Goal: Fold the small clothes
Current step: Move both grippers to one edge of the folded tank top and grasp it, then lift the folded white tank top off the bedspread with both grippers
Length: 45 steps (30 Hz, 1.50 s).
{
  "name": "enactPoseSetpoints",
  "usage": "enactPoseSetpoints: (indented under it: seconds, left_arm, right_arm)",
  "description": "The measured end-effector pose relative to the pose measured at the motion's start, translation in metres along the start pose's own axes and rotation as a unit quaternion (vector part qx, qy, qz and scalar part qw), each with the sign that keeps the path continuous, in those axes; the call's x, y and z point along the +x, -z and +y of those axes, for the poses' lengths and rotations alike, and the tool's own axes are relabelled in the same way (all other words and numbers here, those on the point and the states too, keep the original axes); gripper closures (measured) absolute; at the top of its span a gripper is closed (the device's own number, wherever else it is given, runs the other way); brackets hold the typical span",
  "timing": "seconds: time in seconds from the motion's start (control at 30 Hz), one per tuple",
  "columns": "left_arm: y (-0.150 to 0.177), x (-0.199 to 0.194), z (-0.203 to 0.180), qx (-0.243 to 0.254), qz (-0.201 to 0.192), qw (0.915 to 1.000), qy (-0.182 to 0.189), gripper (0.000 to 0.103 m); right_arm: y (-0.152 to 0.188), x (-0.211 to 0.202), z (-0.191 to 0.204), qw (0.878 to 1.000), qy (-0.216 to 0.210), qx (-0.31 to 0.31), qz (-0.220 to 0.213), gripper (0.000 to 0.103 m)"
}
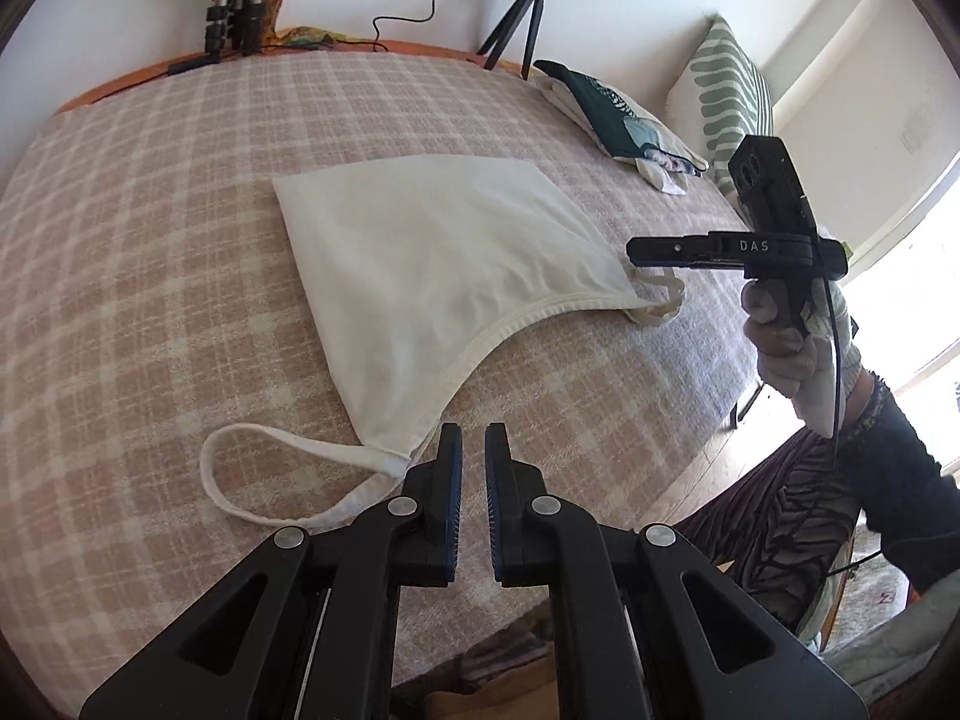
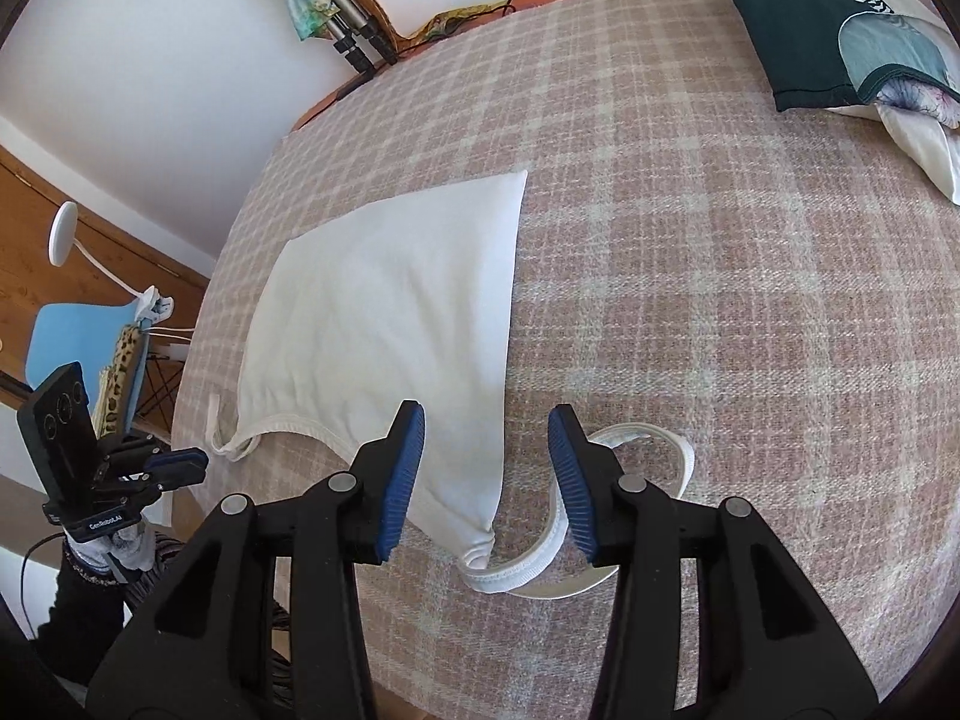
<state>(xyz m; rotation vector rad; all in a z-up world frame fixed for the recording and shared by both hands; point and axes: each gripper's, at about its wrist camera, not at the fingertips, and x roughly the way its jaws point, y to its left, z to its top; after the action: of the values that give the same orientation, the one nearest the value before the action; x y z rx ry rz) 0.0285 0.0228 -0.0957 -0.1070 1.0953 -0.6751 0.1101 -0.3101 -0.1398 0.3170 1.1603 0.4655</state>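
A small white strappy top (image 1: 432,258) lies flat on the plaid bed cover (image 1: 150,240); it also shows in the right wrist view (image 2: 384,312). Its near strap loop (image 1: 240,468) lies to the left of my left gripper (image 1: 474,450), whose jaws stand slightly apart with nothing between them, just off the top's near corner. My right gripper (image 2: 486,438) is open and empty above the top's other corner and its strap (image 2: 636,450). The right gripper also shows in the left wrist view (image 1: 660,255), hovering at the top's right strap.
Folded clothes (image 1: 618,114) are stacked at the far right of the bed, also seen in the right wrist view (image 2: 840,30). A green-striped pillow (image 1: 726,90) leans on the wall. A ring-light tripod (image 1: 522,18) and stands (image 1: 234,18) sit at the far edge.
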Motion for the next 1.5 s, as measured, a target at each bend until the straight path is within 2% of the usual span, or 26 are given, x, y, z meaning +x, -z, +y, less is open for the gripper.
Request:
enactPoseSetpoints:
  seconds: [0.07, 0.1, 0.13, 0.2, 0.3, 0.37, 0.57, 0.7, 0.83, 1.0, 1.13, 1.27, 1.33, 1.4, 1.5]
  left_arm:
    - [-0.015, -0.008, 0.008, -0.014, -0.025, 0.9995, -0.010, 0.079]
    - [-0.023, -0.011, 0.013, -0.025, -0.040, 0.9987, -0.019, 0.063]
    - [-0.029, -0.013, 0.020, -0.039, -0.054, 0.9976, -0.019, 0.062]
    - [-0.042, -0.010, 0.040, -0.085, -0.066, 0.9942, -0.005, 0.062]
    - [-0.056, 0.004, 0.072, -0.160, -0.072, 0.9843, 0.018, 0.062]
    - [-0.061, 0.017, 0.086, -0.187, -0.065, 0.9798, 0.028, 0.062]
    - [-0.066, 0.043, 0.104, -0.225, -0.047, 0.9725, 0.038, 0.062]
    - [-0.070, 0.058, 0.109, -0.234, -0.038, 0.9706, 0.042, 0.062]
    - [-0.076, 0.061, 0.112, -0.241, -0.052, 0.9675, 0.056, 0.062]
    - [-0.086, 0.072, 0.115, -0.263, -0.063, 0.9588, 0.086, 0.062]
    - [-0.094, 0.079, 0.108, -0.253, -0.067, 0.9617, 0.082, 0.064]
    - [-0.098, 0.084, 0.100, -0.230, -0.065, 0.9684, 0.071, 0.067]
    - [-0.098, 0.086, 0.096, -0.219, -0.060, 0.9718, 0.063, 0.082]
    - [-0.098, 0.087, 0.093, -0.211, -0.059, 0.9744, 0.048, 0.092]
    - [-0.099, 0.083, 0.086, -0.194, -0.071, 0.9778, 0.033, 0.095]
  right_arm:
    - [0.001, 0.003, -0.005, 1.000, -0.012, 0.015, 0.004, 0.051]
    - [0.002, 0.005, -0.008, 1.000, -0.017, 0.021, 0.007, 0.051]
    - [0.002, 0.006, -0.009, 0.999, -0.020, 0.025, 0.009, 0.051]
    - [0.004, 0.005, -0.009, 0.999, -0.023, 0.025, 0.010, 0.051]
    - [0.007, 0.006, -0.011, 0.999, -0.032, 0.027, 0.013, 0.051]
    - [0.008, 0.007, -0.014, 0.999, -0.040, 0.032, 0.013, 0.050]
    - [0.011, 0.006, -0.027, 0.996, -0.076, 0.050, 0.015, 0.050]
    - [0.012, 0.006, -0.031, 0.994, -0.094, 0.053, 0.014, 0.050]
    - [0.009, 0.014, -0.032, 0.990, -0.122, 0.065, 0.013, 0.051]
    - [0.003, 0.024, -0.031, 0.986, -0.148, 0.080, 0.012, 0.051]
    - [-0.003, 0.032, -0.027, 0.984, -0.155, 0.084, 0.009, 0.054]
    - [-0.006, 0.038, -0.025, 0.986, -0.147, 0.079, 0.010, 0.070]
    - [-0.009, 0.041, -0.024, 0.987, -0.140, 0.076, 0.011, 0.076]
    - [-0.013, 0.043, -0.018, 0.990, -0.123, 0.066, 0.011, 0.084]
    - [-0.015, 0.042, -0.003, 0.996, -0.082, 0.035, 0.003, 0.087]
